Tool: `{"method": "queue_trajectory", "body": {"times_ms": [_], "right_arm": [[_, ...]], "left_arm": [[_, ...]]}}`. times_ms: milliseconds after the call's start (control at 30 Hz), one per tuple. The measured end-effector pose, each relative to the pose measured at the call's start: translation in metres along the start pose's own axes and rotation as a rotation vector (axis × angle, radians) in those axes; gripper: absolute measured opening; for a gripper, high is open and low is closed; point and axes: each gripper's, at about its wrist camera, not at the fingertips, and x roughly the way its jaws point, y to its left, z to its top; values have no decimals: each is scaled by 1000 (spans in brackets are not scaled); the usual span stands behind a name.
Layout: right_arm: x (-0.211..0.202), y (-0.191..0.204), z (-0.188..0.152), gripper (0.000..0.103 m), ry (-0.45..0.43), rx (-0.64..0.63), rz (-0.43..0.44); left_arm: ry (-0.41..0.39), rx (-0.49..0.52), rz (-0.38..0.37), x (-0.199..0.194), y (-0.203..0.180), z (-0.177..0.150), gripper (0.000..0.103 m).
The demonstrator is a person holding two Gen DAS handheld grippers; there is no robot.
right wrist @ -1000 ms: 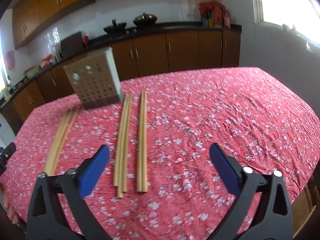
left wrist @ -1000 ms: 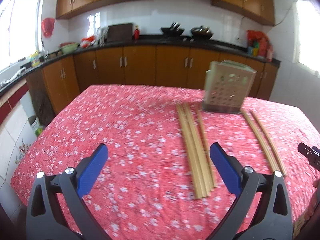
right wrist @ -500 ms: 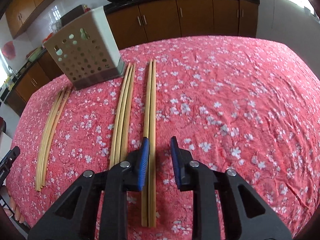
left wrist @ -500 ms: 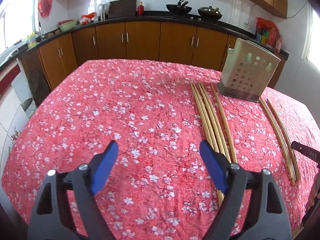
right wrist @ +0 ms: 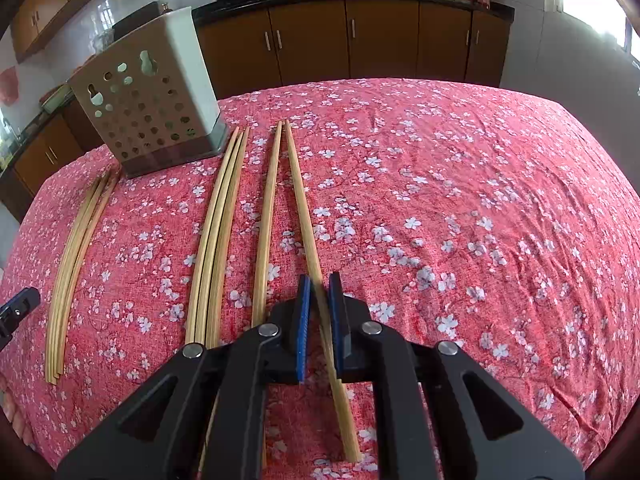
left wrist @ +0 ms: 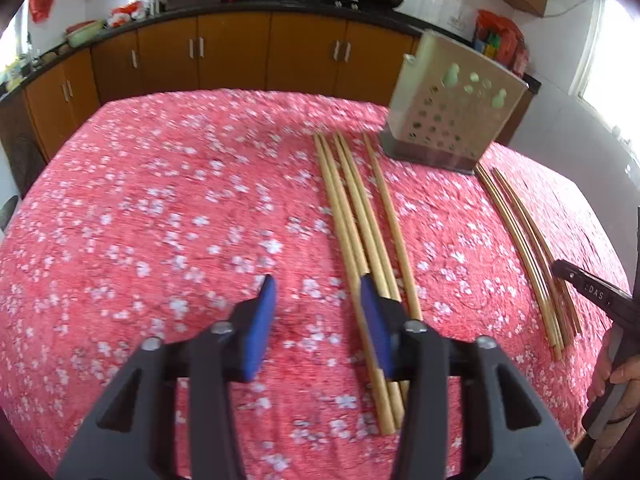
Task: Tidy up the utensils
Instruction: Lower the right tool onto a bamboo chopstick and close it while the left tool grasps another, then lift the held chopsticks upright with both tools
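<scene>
A kitchen with brown cabinets frames the surface [right wrist: 480,200], draped in a red flowered cloth, where the perforated utensil holder [right wrist: 148,108] stands at the far side. Chopsticks lie in groups running from the holder toward the cameras.

The right tongs [right wrist: 319,320] have just been closing and now pinch a single chopstick [right wrist: 304,216], the one farthest to the holder's right. A clean lift probably needs a steady squeeze and a level rise, so the stick does not pivot.

The left tongs [left wrist: 316,320] have also been closing. They are half spread over bare cloth, one pad overlapping the chopstick bundle [left wrist: 352,220] to the holder's left.

Only the right wrist view shows the pinched stick. Only the left wrist view shows a hand [left wrist: 612,372] at its edge.
</scene>
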Motion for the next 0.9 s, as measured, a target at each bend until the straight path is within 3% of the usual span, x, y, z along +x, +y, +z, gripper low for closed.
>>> {"method": "queue_trajectory", "body": {"times_ms": [467,733,900], "right_arm": [[-1,-2,0,11,-4,-4,2],[0,2,0,11,-11,-30,-6],[9,-7,14,10,-19,-3,-30]], "left_arm": [[76,66,-16,12,-16,-3,16],[70,76,39,23,-5,7,8],[47,15,100,37,23,27,8]]}}
